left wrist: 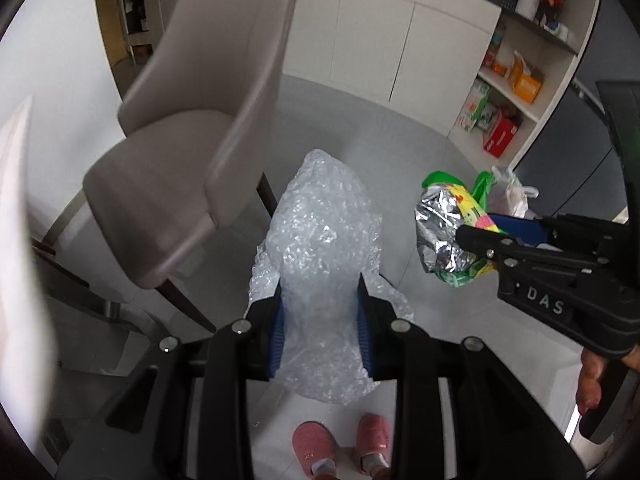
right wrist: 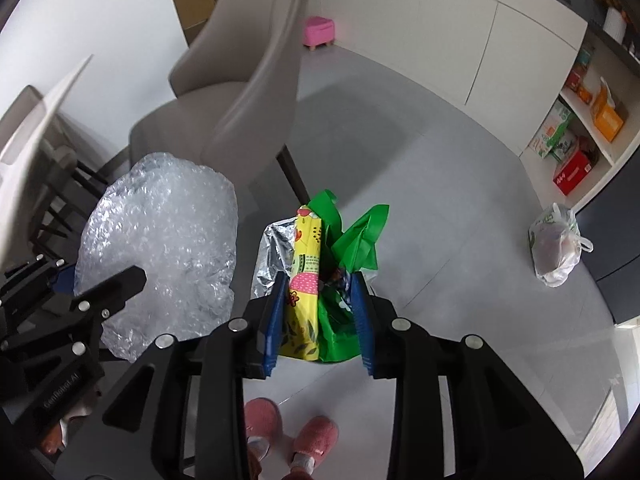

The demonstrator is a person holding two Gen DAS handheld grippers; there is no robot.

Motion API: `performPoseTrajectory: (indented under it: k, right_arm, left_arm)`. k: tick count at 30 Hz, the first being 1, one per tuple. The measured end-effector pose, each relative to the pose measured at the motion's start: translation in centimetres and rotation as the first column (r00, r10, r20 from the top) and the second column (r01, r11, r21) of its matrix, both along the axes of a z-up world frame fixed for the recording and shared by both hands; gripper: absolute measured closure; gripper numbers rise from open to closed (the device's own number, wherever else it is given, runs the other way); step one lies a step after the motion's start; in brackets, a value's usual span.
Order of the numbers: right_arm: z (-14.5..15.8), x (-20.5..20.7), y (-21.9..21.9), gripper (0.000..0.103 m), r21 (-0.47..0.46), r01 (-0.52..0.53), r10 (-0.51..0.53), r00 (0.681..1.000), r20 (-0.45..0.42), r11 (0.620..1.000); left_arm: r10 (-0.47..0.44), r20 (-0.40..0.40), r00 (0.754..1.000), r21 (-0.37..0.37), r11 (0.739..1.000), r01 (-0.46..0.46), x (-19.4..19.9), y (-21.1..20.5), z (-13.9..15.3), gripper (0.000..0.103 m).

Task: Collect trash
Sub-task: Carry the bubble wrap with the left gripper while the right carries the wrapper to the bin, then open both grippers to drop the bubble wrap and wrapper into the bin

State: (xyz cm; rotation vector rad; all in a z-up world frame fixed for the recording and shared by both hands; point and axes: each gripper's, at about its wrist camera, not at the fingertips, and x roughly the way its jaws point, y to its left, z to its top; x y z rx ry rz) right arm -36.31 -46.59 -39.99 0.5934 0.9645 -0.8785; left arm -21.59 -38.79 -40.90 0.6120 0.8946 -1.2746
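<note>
A crumpled wad of clear bubble wrap point(left wrist: 320, 216) hangs above the grey floor, and my left gripper point(left wrist: 320, 284) is shut on it, blue pads pressing both sides. In the right wrist view the same bubble wrap point(right wrist: 160, 232) shows at the left with the left gripper point(right wrist: 100, 276) on it. My right gripper point(right wrist: 320, 280) is shut on a bundle of packaging point(right wrist: 308, 248): yellow patterned sheet, green plastic and silver foil. From the left wrist view that bundle point(left wrist: 440, 220) is at the right, clamped by the right gripper point(left wrist: 480, 232). A hand grips each handle.
A beige chair point(left wrist: 180, 140) stands close on the left beside a white table edge point(left wrist: 16, 240). A tied white plastic bag point(right wrist: 556, 248) lies on the floor by an open shelf with boxes point(right wrist: 576, 152). A pink stool point(right wrist: 318, 30) stands by white cabinets. Pink slippers point(left wrist: 312, 448) are below.
</note>
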Motion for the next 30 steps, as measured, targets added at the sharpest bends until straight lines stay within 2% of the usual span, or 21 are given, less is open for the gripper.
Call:
performPoseTrajectory:
  k: [2,4,5,9,16,19,20,21,23,30]
  right_arm:
    - [-2.0,-0.4,-0.5,0.067,-0.002,0.015,-0.015,1.0,-0.001,1.0]
    - [-3.6,-0.8,-0.7,0.057,-0.001,0.026,-0.026,1.0,-0.005,1.0]
    - [-4.2,-0.8,-0.8,0.056,0.001,0.029,-0.029,1.0,-0.006,1.0]
    - [-6.3,-1.4,-1.2,0.055,0.022,0.047,-0.047,0.999,-0.017,0.999]
    - [-6.9,-3.2,-1.2,0.054,0.039,0.084,-0.082,0.996,-0.032,0.996]
    - [-7.2,-4.1,-1.3,0.054,0.044,0.099,-0.097,0.994,-0.041,0.994]
    - [-7.5,-4.3,-1.2,0.054,0.047,0.106,-0.104,0.994,-0.043,0.993]
    - [-7.6,-4.7,-1.3,0.054,0.049,0.112,-0.109,0.993,-0.046,0.993]
    - [-7.8,-5.1,-1.5,0.054,0.05,0.121,-0.118,0.992,-0.053,0.991]
    - [-5.9,-5.7,-1.9,0.054,0.042,0.123,-0.121,0.991,-0.053,0.991]
  left_arm:
    - [-0.008,-0.002,1.0,0.011,1.0,0.008,0.0,-0.9,-2.2,0.073]
    - [-0.02,-0.004,1.0,0.022,1.0,0.02,-0.1,-1.8,-3.6,0.073]
    - [-0.027,-0.004,1.0,0.027,0.999,0.027,-0.1,-2.0,-4.4,0.073]
    - [-0.066,-0.004,0.998,0.041,0.997,0.066,-0.7,-2.6,-6.2,0.073]
    - [-0.138,-0.005,0.99,0.051,0.989,0.138,-2.4,-5.0,-9.7,0.072]
    - [-0.161,0.005,0.987,0.063,0.985,0.16,-3.4,-6.3,-11.5,0.068]
    - [-0.166,0.012,0.986,0.07,0.984,0.165,-3.7,-6.7,-12.1,0.06]
    - [-0.169,0.014,0.986,0.077,0.983,0.167,-4.0,-7.0,-12.7,0.046]
    - [-0.16,0.017,0.987,0.086,0.984,0.158,-4.2,-7.3,-13.0,0.036]
    - [-0.15,-0.003,0.989,0.1,0.984,0.15,-4.0,-6.9,-10.8,0.036]
